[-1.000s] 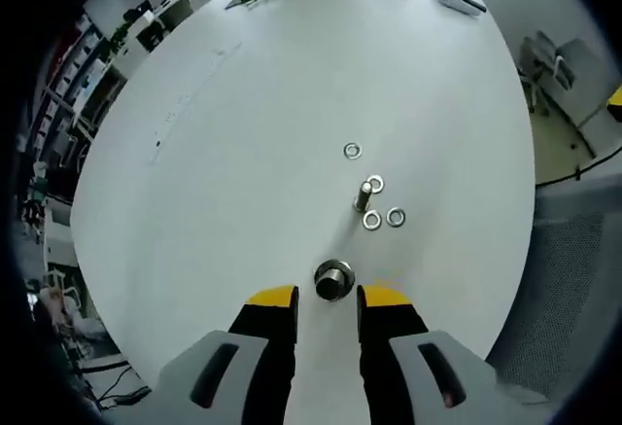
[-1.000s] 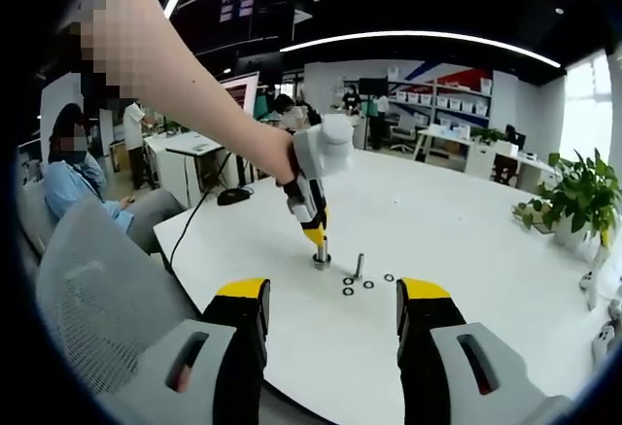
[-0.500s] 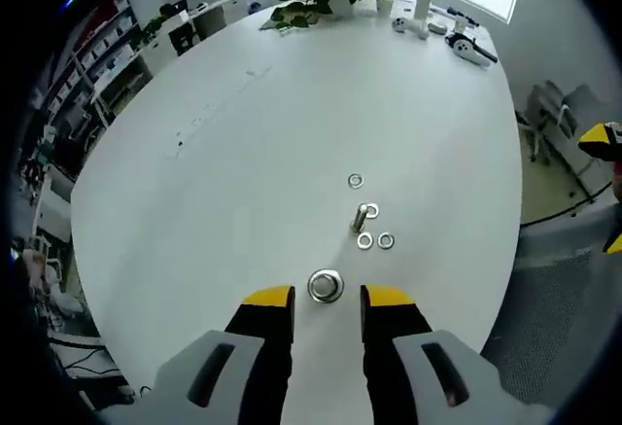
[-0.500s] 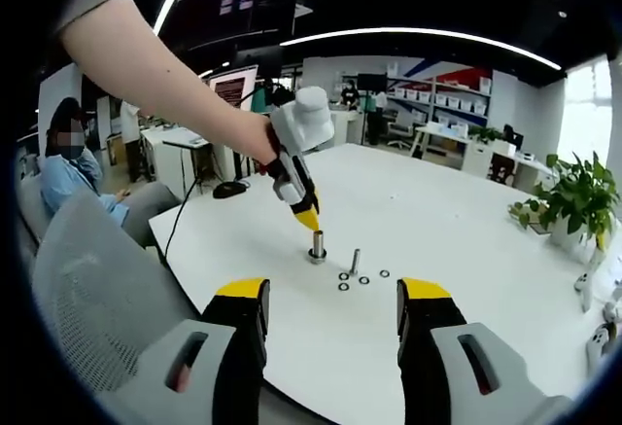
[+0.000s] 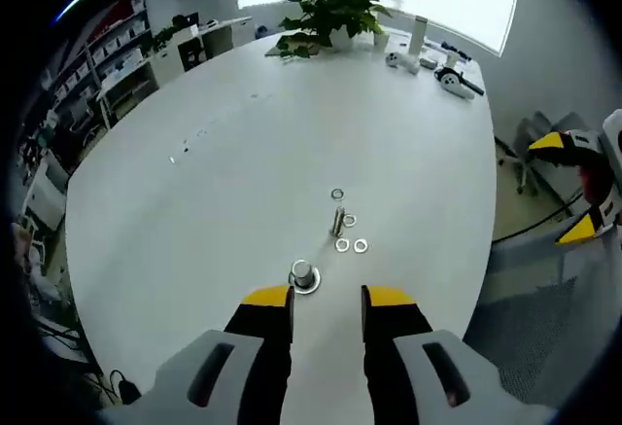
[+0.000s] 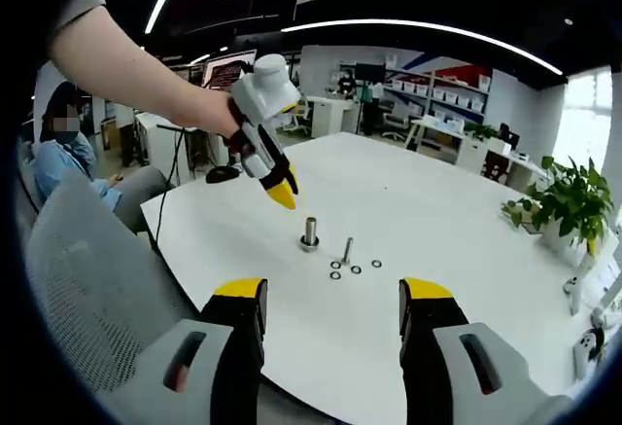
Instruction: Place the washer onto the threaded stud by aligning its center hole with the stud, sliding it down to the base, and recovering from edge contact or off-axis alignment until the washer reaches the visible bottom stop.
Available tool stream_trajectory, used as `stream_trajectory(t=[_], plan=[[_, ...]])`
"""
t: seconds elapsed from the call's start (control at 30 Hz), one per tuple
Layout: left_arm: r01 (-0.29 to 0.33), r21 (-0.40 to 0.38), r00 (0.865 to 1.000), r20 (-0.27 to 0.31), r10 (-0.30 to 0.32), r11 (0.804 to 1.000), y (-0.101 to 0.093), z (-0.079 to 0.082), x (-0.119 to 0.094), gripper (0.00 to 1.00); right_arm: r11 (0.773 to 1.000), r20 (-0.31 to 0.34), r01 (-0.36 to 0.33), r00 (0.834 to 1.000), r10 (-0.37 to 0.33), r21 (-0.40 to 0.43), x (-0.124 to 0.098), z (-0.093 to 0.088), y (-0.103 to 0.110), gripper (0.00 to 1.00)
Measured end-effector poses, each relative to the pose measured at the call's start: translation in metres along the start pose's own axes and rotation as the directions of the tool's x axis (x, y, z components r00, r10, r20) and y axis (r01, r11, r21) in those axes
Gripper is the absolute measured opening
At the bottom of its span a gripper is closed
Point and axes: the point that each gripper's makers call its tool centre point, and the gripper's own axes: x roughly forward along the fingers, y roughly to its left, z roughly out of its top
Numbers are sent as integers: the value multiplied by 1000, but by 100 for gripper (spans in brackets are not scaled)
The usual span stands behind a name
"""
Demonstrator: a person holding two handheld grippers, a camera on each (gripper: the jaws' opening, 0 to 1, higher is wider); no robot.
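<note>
Washers (image 5: 351, 245) lie flat on the white bench (image 5: 243, 123), small bright metal rings scattered round the foot of the slim threaded stud (image 5: 338, 221), which stands upright among them; one more washer (image 5: 337, 194) sits just beyond it. Nearer me stands a stouter steel post (image 5: 302, 274) on a flanged base. My left gripper (image 5: 328, 298) hangs above the bench with its yellow-tipped fingers (image 5: 267, 298) apart and holding nothing; the stud lies ahead of it, past the post. My right gripper (image 6: 332, 294) is also parted and empty, well back off the bench edge. I judge the left hand nearer, so it should reach forward for a ring.
</note>
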Motion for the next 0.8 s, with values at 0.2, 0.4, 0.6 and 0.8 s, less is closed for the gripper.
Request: stream_trajectory(t=[0.2, 0.4, 0.6, 0.8], plan=[[-19, -4, 998, 60, 19, 1000, -9, -10, -24, 27, 1000, 6, 18, 1000, -19, 18, -1, 1, -3, 58], [-50, -74, 982, 177, 62, 996, -14, -13, -48, 27, 999, 0, 33, 999, -33, -3, -1, 1, -3, 59], [-75, -123, 959, 264, 105, 990, -20, -24, -71, 28, 999, 2, 53, 999, -53, -3, -2, 2, -5, 60], [-27, -216, 935, 340, 101, 976, -29, -38, -85, 31, 997, -3, 67, 998, -67, -24, -2, 2, -7, 60]])
